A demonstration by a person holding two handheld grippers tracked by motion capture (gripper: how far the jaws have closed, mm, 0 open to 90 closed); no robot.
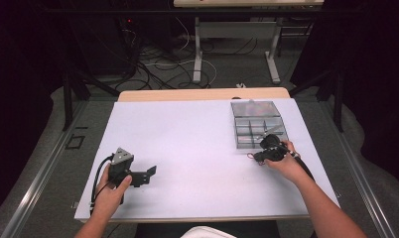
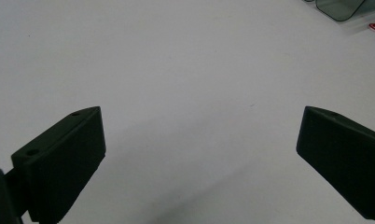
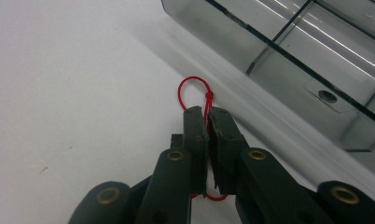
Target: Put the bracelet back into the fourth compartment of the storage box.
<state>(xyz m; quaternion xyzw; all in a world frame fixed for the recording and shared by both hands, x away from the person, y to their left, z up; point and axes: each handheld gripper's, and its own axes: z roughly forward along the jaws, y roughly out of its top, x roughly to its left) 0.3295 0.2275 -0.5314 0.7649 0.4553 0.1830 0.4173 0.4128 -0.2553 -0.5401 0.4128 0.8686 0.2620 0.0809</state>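
Observation:
A thin red string loop (image 3: 191,88) with a small knot lies on the white table beside a clear compartment box (image 3: 288,60). My right gripper (image 3: 207,112) is shut on the red string, whose loop pokes out past the jaw tips. In the high view the right gripper (image 1: 253,156) sits just below the box (image 1: 257,124), with the string (image 1: 249,155) at its tip. My left gripper (image 1: 150,172) rests at the table's front left, held by a hand. Its jaws stand wide apart over bare table, fingers (image 2: 64,158) holding nothing.
The white table top (image 1: 187,144) spans the middle. The box has several divided compartments and a closed lid section at its far end. Beyond the table stand another table's legs (image 1: 197,49) and cables on the floor.

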